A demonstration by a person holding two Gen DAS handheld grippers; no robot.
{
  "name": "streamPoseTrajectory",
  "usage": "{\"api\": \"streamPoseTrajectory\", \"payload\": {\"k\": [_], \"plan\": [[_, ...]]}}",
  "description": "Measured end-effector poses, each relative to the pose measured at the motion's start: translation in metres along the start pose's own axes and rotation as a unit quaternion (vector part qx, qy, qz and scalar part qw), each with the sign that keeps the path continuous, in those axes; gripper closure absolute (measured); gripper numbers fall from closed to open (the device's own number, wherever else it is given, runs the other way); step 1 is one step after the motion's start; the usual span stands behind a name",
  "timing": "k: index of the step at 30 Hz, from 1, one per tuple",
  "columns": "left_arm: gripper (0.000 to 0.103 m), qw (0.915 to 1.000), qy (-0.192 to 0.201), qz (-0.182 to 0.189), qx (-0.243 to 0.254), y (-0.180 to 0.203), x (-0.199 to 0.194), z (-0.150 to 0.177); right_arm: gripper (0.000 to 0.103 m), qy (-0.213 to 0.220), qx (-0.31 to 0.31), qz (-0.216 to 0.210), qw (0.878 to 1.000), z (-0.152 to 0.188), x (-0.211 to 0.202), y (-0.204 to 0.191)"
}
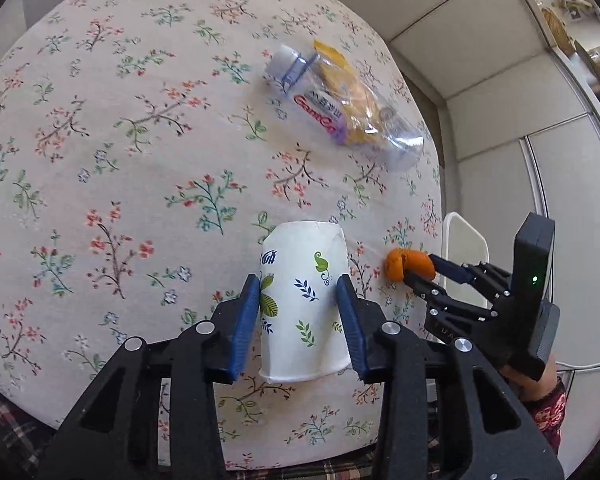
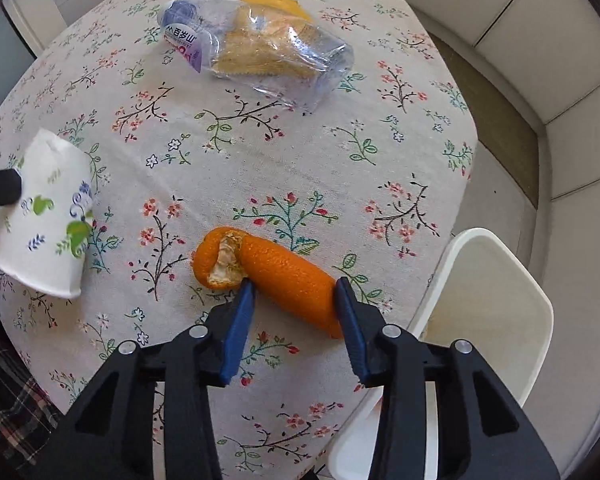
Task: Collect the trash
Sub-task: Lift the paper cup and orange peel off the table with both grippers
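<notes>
A white paper cup (image 1: 305, 300) with leaf prints lies between the fingers of my left gripper (image 1: 299, 305), which is shut on it; it also shows in the right wrist view (image 2: 46, 220). An orange peel (image 2: 276, 272) lies on the floral tablecloth between the fingers of my right gripper (image 2: 294, 304), which is shut on it. The peel (image 1: 408, 265) and the right gripper (image 1: 424, 270) also show in the left wrist view. A crushed clear plastic bottle (image 2: 256, 54) with a yellow wrapper under it lies further back, also in the left wrist view (image 1: 340, 108).
A white plastic bin (image 2: 480, 320) stands on the floor by the table's right edge, seen also in the left wrist view (image 1: 466, 256). The floral tablecloth (image 2: 260, 160) covers the table. Plaid fabric (image 2: 8, 392) is at the near left. Pale tiled floor (image 2: 572, 160) lies to the right.
</notes>
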State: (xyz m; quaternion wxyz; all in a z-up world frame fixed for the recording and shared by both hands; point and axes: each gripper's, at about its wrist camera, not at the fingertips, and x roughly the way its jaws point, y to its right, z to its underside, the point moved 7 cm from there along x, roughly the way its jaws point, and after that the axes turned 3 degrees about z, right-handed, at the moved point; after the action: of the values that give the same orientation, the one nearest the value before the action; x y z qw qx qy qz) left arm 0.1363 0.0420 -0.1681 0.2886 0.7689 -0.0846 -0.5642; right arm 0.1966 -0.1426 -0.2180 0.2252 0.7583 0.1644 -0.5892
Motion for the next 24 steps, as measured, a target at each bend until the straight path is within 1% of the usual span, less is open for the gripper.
{"api": "streamPoseTrajectory", "payload": {"k": [1,3,6,9,14,18,21,24], "plan": [[0.065,1.0000,0.006,0.002,-0.002,-0.001,-0.004,-0.003,0.070,-0.002,-0.001,0.001,1.000,-0.001,0.000,-0.002],[0.065,0.9998,0.017,0.002,-0.004,-0.002,-0.010,-0.009,0.083,-0.007,0.003,-0.001,1.000,-0.005,-0.001,-0.006],[0.065,0.9995,0.030,0.004,-0.007,-0.003,-0.019,-0.017,0.094,0.000,0.021,-0.009,1.000,-0.011,-0.008,-0.013],[0.065,0.9988,0.047,0.006,-0.007,0.001,-0.026,-0.023,0.096,0.022,0.045,-0.006,0.999,-0.020,-0.023,-0.016],[0.065,0.9964,0.084,0.009,0.008,0.010,-0.043,-0.036,0.096,0.097,0.093,-0.016,0.991,-0.038,-0.062,-0.010],[0.065,0.9918,0.122,0.004,0.037,0.027,-0.056,-0.046,0.096,0.155,0.116,-0.012,0.981,-0.049,-0.094,-0.008],[0.065,0.9867,0.151,0.008,0.059,0.043,-0.067,-0.052,0.096,0.204,0.138,-0.002,0.969,-0.054,-0.117,0.001],[0.065,0.9811,0.175,0.012,0.082,0.061,-0.073,-0.055,0.096,0.243,0.157,0.010,0.957,-0.055,-0.138,0.010]]}}
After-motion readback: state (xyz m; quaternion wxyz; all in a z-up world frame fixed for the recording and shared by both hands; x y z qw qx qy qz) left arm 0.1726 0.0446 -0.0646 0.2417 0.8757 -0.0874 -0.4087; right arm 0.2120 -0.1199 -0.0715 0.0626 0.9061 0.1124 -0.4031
